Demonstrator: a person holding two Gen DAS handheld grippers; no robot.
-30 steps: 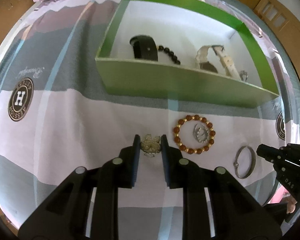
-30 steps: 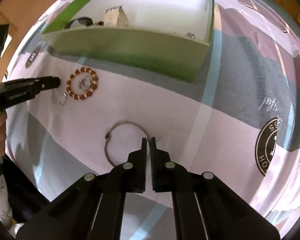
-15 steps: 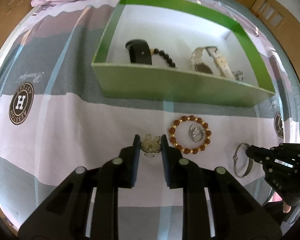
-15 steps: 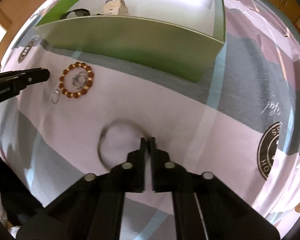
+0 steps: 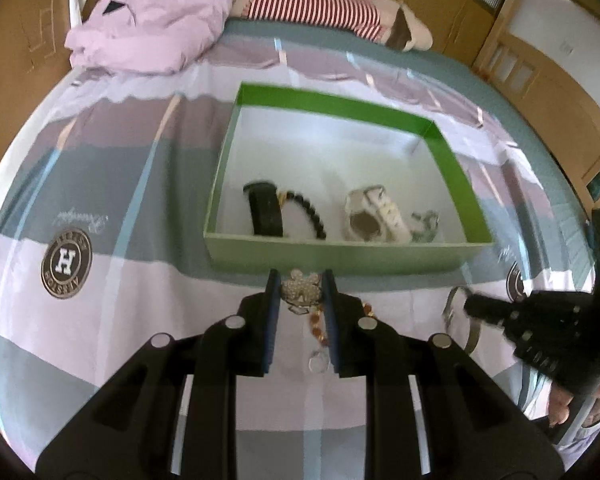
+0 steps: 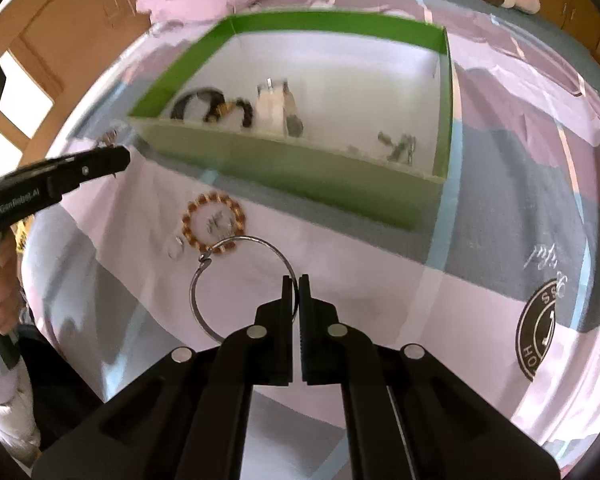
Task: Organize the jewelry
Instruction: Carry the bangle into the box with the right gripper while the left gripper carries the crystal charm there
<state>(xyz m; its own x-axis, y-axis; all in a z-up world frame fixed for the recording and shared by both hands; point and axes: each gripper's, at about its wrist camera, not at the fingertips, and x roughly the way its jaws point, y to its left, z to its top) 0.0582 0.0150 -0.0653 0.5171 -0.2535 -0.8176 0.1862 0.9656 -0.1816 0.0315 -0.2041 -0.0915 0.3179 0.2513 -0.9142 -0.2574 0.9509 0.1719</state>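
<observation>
On the bed [image 5: 100,320]: a striped sheet carries a green box [image 5: 340,258] and loose jewelry in front of it.
Box: sits on the sheet beyond both tongs; inside lie a black band [image 5: 265,212], dark beads [image 5: 310,214], a white watch [image 5: 374,216] and a small metal piece [image 5: 424,222].
Left tongs [image 5: 301,280]: clenched on a sparkly brooch [image 5: 301,290], the pads pressing its two sides.
Brooch, change: a second ago it lay on the sheet between the pads; now it is lifted off the bed, seen against the box's near wall.
Right tongs [image 6: 296,280]: clenched on the wire of a silver bangle [image 6: 236,276], which hangs to the left of the tips.
Bangle, change: a second ago it lay flat on the sheet with the tips at its edge; now it is raised clear, and its upper rim overlaps the bead bracelet in view.
Bead bracelet [image 6: 214,224]: amber and gold, flat on the sheet near the box, with a small silver piece [image 6: 216,224] inside its ring; unmoved.
Small ring [image 6: 176,246]: just left of the bracelet on the sheet.
Views, change: both cameras now take in more of the bed, and the box looks smaller.
</observation>
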